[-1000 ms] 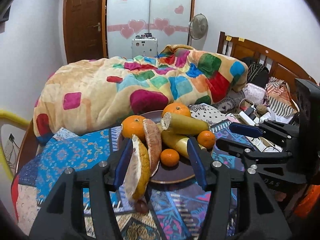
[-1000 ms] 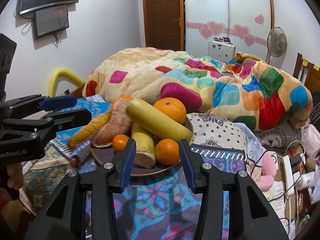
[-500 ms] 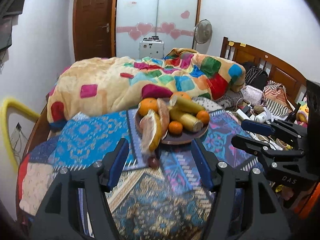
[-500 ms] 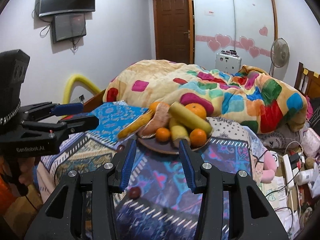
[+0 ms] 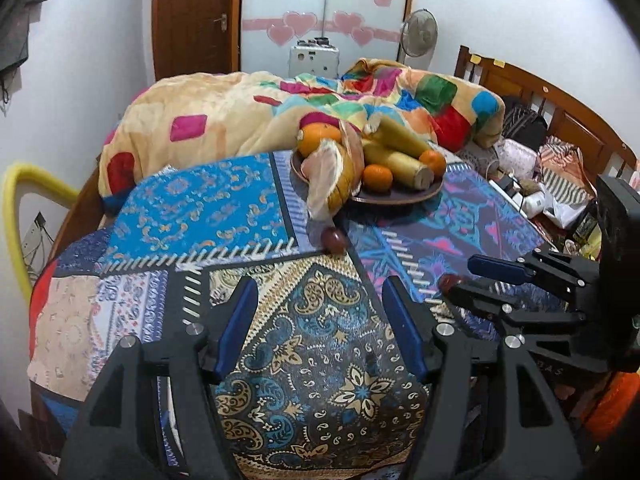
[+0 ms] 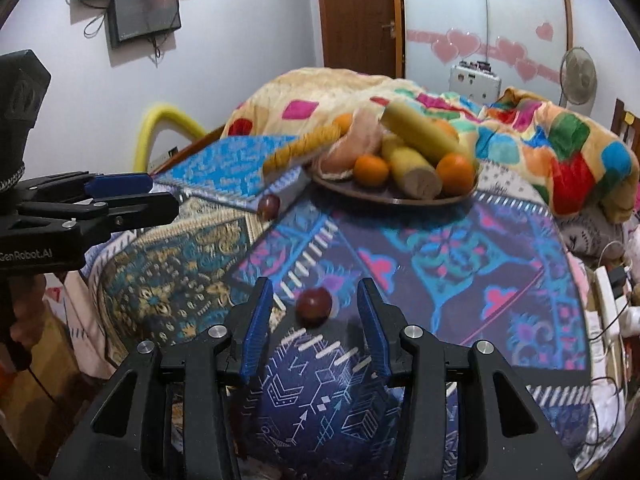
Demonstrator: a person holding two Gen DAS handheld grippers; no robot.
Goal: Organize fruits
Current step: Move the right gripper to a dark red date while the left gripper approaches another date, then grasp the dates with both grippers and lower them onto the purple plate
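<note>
A brown plate (image 5: pixel 400 199) (image 6: pixel 400 199) on the patchwork cloth holds oranges (image 5: pixel 377 178) (image 6: pixel 455 173), bananas (image 5: pixel 410 166) (image 6: pixel 416 132) and a peeled pomelo piece (image 5: pixel 330 176) (image 6: pixel 362 142). One small dark red fruit (image 5: pixel 334 239) (image 6: pixel 268 205) lies beside the plate. Another red fruit (image 6: pixel 314 304) (image 5: pixel 450 281) lies just ahead of my right gripper (image 6: pixel 316 300), between its open fingertips. My left gripper (image 5: pixel 318 308) is open and empty, well short of the plate.
A colourful quilt (image 5: pixel 248 116) is heaped behind the plate. A wooden headboard (image 5: pixel 560 120) with bags and clutter is at the right. A yellow tube (image 5: pixel 16 208) stands at the left. The table edge drops off near both grippers.
Both grippers have drawn back from the plate and risen. The plate now looks farther away, and the red fruit has come in between the right gripper's fingertips.
</note>
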